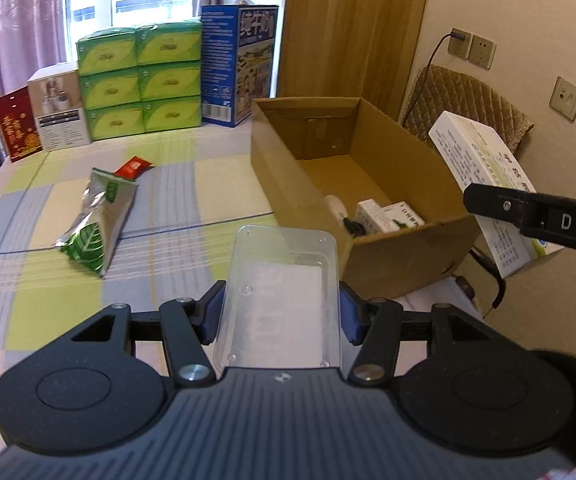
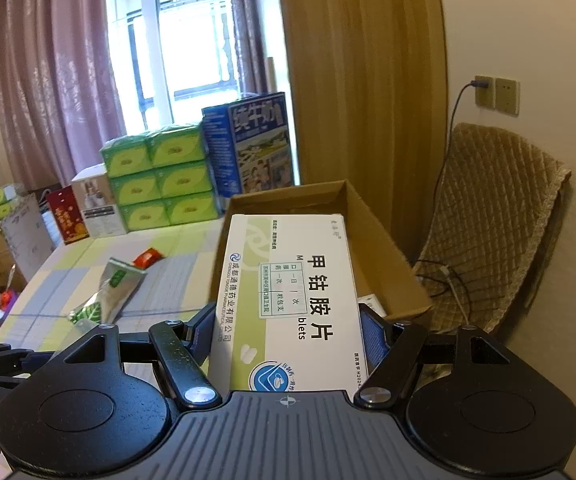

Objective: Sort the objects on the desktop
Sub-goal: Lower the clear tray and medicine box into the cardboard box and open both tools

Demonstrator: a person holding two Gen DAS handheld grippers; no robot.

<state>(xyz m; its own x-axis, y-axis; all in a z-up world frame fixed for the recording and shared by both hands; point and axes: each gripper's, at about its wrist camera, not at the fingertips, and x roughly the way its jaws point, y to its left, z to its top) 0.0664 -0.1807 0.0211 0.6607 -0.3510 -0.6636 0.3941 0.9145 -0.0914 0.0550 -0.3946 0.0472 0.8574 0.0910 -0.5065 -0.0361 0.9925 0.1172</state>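
From the left wrist, the left gripper (image 1: 280,316) clamps a clear plastic tray (image 1: 280,292) above the checked tablecloth (image 1: 168,200) beside the open cardboard box (image 1: 352,196), while from the right wrist the right gripper (image 2: 288,334) pinches a white medicine box (image 2: 292,304) over that box, curtained window (image 2: 184,40) behind

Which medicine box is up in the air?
The big white medicine box, clamped in the right gripper. The smaller white boxes lie inside the cardboard box.

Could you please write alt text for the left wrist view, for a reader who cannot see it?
The left gripper grips a clear plastic tray above a checked tablecloth. Ahead stands an open cardboard box; at right, the right gripper holds a white medicine box.
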